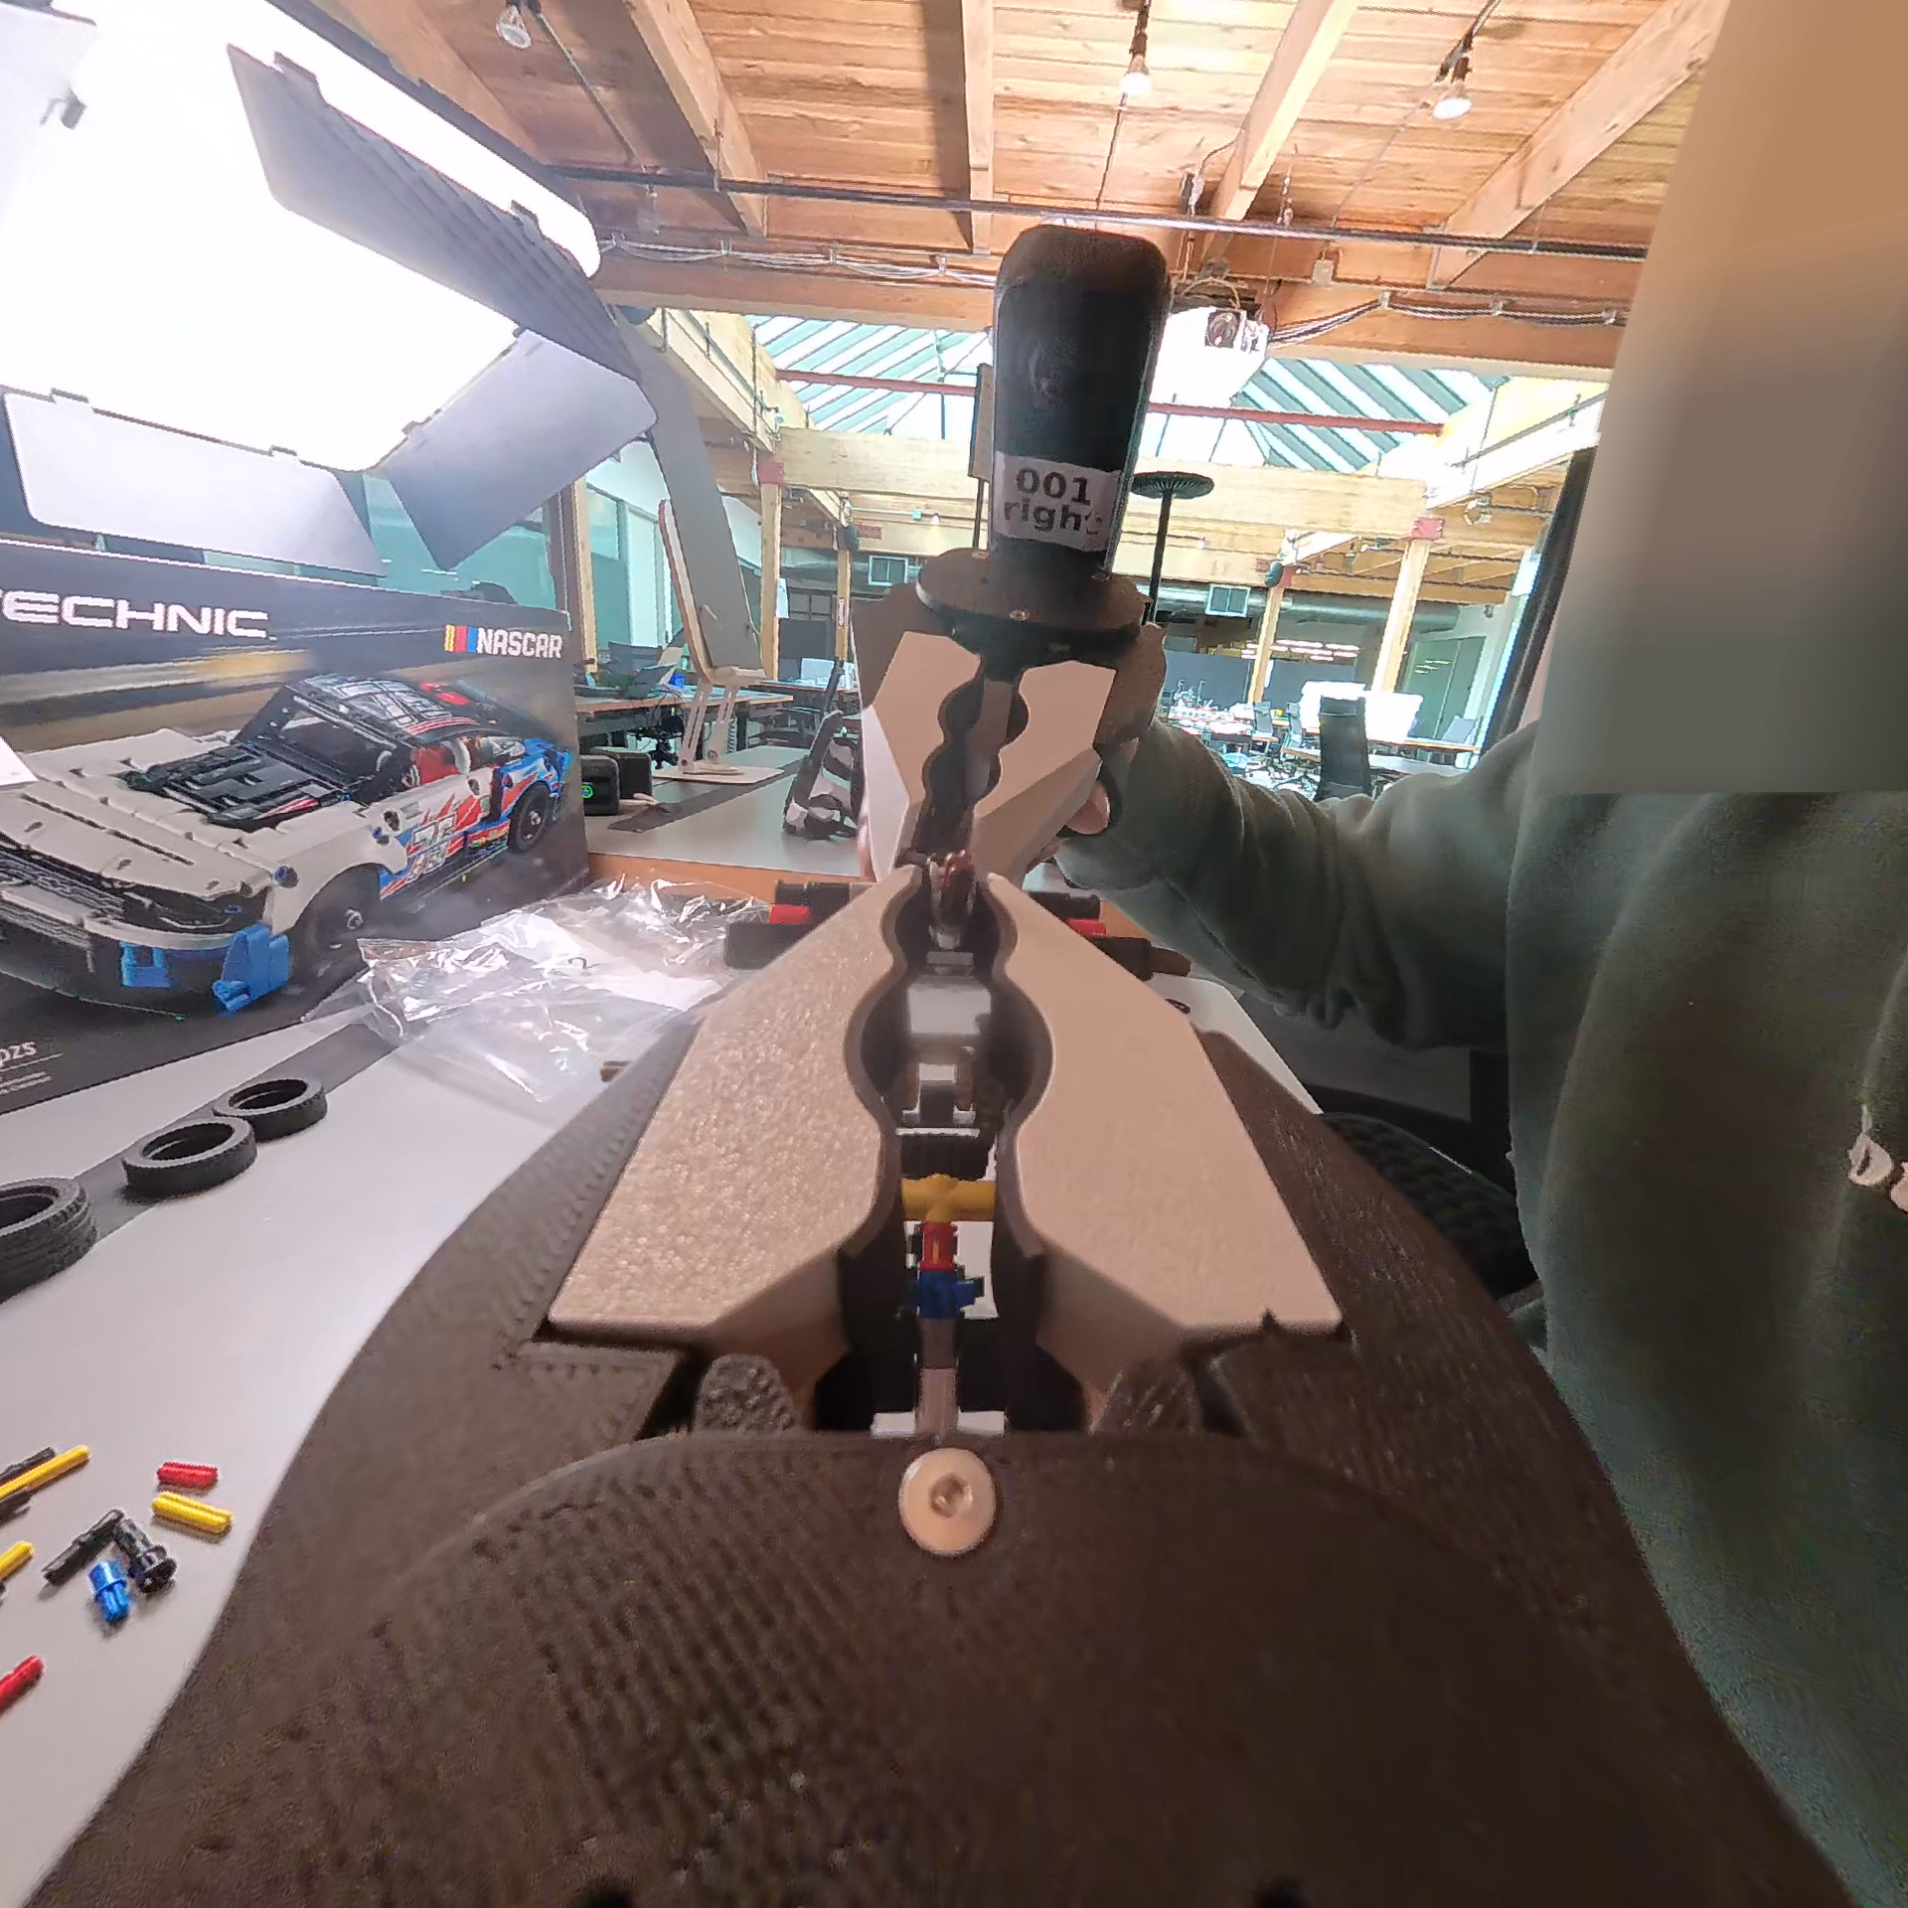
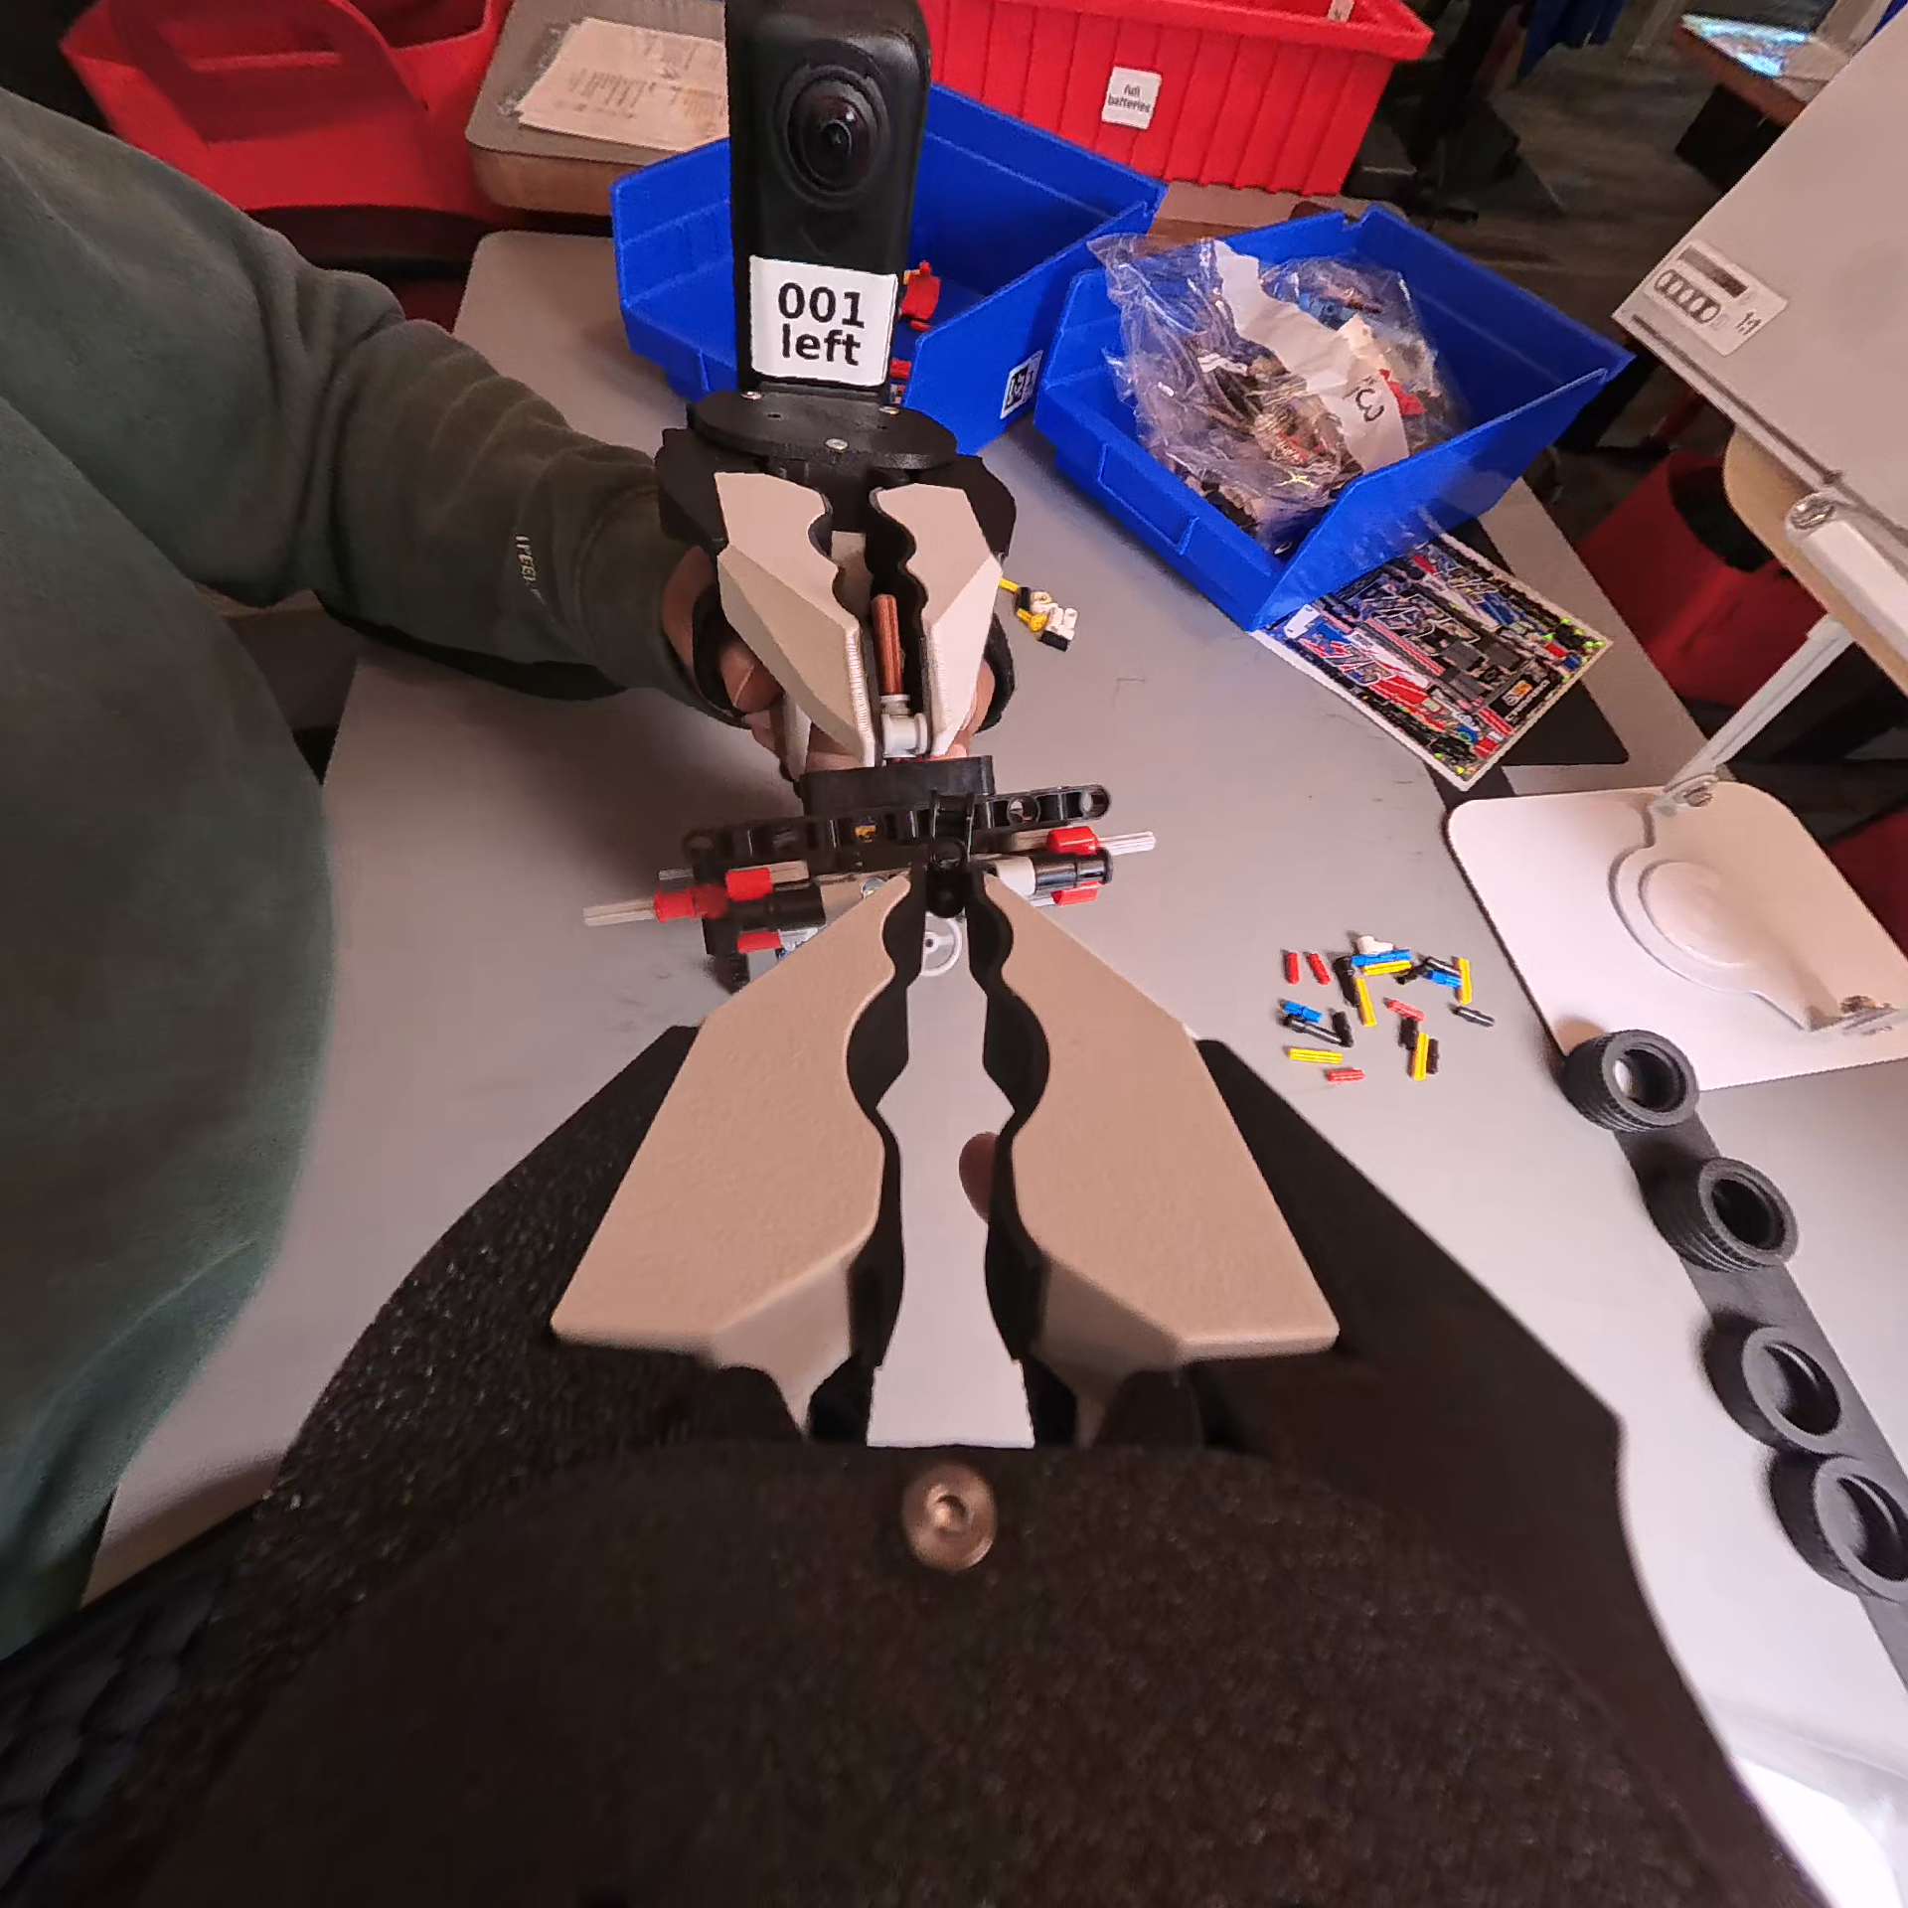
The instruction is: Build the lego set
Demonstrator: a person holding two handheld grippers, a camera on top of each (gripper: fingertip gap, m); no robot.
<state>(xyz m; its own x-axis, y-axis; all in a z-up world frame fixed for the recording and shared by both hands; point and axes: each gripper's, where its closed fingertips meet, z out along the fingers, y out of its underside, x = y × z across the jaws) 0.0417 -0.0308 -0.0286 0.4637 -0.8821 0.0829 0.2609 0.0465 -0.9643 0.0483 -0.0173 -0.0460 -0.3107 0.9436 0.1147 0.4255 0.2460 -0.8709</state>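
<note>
The two grippers meet nose to nose over the grey table (image 2: pixel 1291 785), with the half-built frame (image 2: pixel 898 836) held up between them. The left gripper (image 2: pixel 896 723) is clamped narrow on a grey connector with a brown axle running back between its fingers; that piece sits against the top of the frame. The right gripper (image 2: pixel 945 896) has its tips pinched on a small black piece at the frame's near edge, so the frame hangs off the table between both tools.

From the left wrist view, a column of parts, grey, yellow, red and blue, lies in line between the left fingers (image 1: pixel 785 1115), and the right gripper (image 1: pixel 955 857) faces them tip to tip.

This looks like a seating step: pushing the held piece into the frame. To do it well, I'd keep both tools on 1 straight line, press slowly along that line, and not twist, since the long beams could lever a pin loose.

Right of the frame lie loose pins (image 2: pixel 1373 1007); beyond those, 4 tyres (image 2: pixel 1735 1218). Behind the frame stand 2 blue bins (image 2: pixel 1332 537), 1 holding a bag.
</note>
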